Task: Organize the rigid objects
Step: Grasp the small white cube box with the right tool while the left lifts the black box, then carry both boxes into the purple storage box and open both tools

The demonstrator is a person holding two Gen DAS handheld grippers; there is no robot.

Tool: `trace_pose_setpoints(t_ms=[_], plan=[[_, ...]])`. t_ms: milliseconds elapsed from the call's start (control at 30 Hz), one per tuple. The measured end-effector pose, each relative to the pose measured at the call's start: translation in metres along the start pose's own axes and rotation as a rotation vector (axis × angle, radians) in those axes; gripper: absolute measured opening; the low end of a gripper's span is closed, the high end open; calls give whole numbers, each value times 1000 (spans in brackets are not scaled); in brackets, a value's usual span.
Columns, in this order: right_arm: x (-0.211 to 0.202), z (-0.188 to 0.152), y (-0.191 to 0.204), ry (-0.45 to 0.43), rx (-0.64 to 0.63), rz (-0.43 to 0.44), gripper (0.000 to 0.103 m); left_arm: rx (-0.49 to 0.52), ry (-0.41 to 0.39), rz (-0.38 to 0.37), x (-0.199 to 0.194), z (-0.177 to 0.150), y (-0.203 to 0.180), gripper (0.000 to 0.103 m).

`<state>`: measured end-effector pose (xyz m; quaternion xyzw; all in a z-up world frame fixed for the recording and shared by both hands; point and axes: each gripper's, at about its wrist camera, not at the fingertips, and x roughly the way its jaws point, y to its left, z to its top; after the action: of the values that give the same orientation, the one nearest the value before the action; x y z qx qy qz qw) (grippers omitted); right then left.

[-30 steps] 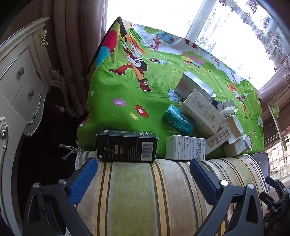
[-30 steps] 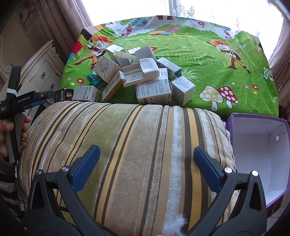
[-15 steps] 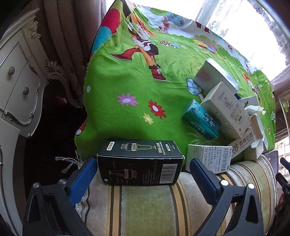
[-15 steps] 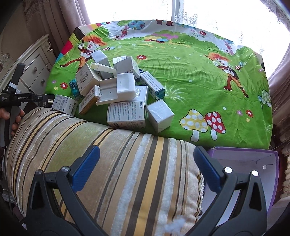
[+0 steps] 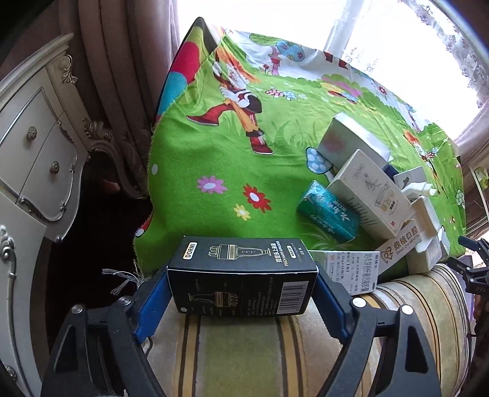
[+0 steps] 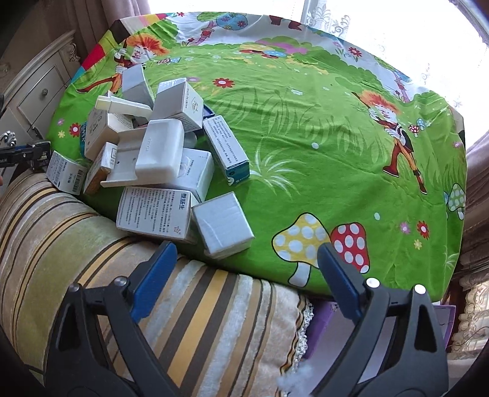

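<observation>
At the striped cushion's point(image 5: 244, 351) edge, the left gripper point(image 5: 241, 290) is closing across the short ends of a black DORMI carton point(image 5: 241, 274): light, stiff, crushable cardboard

I'm in a home, a bedroom or sitting room by the look of it. Heavy brown curtains point(image 5: 116, 76) hang beside a bright window with lace netting point(image 6: 336, 24). To my left stands a cream dresser point(image 5: 39, 146) with carved trim and round knobs. In front of me lies a cartoon-print green cloth point(image 6: 305, 137), and under me a striped plush cushion point(image 6: 198, 320).
</observation>
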<state>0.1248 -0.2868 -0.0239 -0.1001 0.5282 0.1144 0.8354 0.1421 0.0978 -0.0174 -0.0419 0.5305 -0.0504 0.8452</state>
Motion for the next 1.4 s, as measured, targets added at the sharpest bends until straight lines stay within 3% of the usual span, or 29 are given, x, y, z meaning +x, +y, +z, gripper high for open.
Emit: trace_pose_setpoints(t_ms=[267,400,433,733,933,1133,1400], plan=[[23,10,6,53,-103,28,69,43,-115,-24,-37,-15,-44,85],[33,11,9,68,-104,68,49,57,-154,-38,-48,-20,-60,85],[35,11,9,68,-100,77,40,59,-157,-45,-50,-21,-64,85],[10,1,-8,-24,-6,83,39,102,-162,-105,-53,-29,-102,85],[-28,-21,-33,-114,106,44,39,186,-164,-188,-57,-41,-152,85],[-65,-64,-58,-171,231,-6,39,328,-147,-265,-61,-58,-224,85],[-95,-136,-88,-174,385,-89,39,547,-123,-328,-62,-90,-325,85]])
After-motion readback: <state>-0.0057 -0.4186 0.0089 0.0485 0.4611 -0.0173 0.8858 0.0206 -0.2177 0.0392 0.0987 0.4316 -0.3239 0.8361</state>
